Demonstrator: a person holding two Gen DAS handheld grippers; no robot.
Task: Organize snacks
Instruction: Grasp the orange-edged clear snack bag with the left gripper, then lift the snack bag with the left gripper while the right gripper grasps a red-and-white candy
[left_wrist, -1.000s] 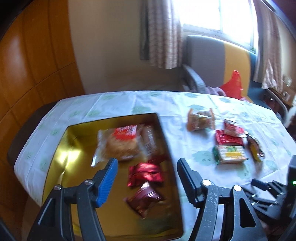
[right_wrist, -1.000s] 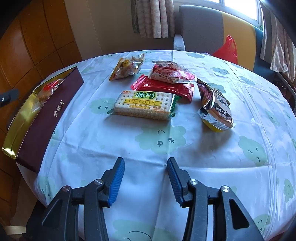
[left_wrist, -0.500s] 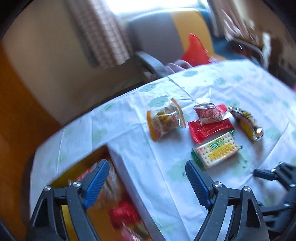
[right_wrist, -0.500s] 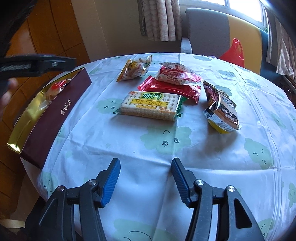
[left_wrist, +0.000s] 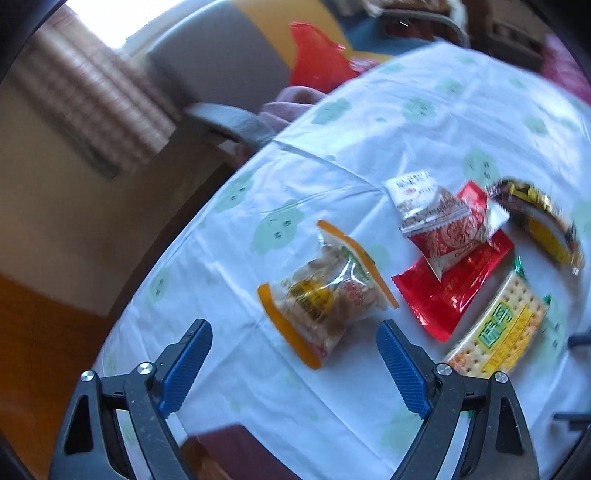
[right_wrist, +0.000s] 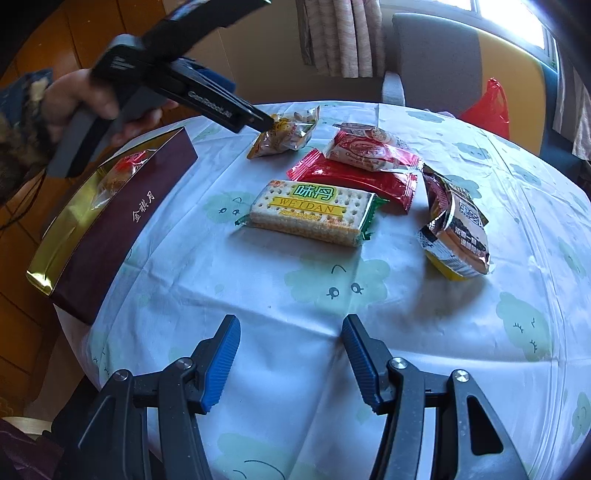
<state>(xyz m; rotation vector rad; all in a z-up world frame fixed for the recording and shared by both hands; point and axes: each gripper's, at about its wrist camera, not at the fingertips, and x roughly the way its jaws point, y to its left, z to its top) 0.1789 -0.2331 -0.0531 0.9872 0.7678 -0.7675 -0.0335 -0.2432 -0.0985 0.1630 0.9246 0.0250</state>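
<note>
- Left wrist view: the left gripper (left_wrist: 293, 352) is seen with jaws spread wide, having just been opening, nothing between them; the clear orange-edged snack bag (left_wrist: 327, 291) lies just ahead on the tablecloth (left_wrist: 424, 110).
- Right wrist view: the right gripper (right_wrist: 290, 356) is held with jaws apart and empty above the cloth.
- The cracker pack (right_wrist: 312, 212) is seen beside the red packet (right_wrist: 354, 179); the maroon box (right_wrist: 110, 221) sits at the table's left edge.
</note>
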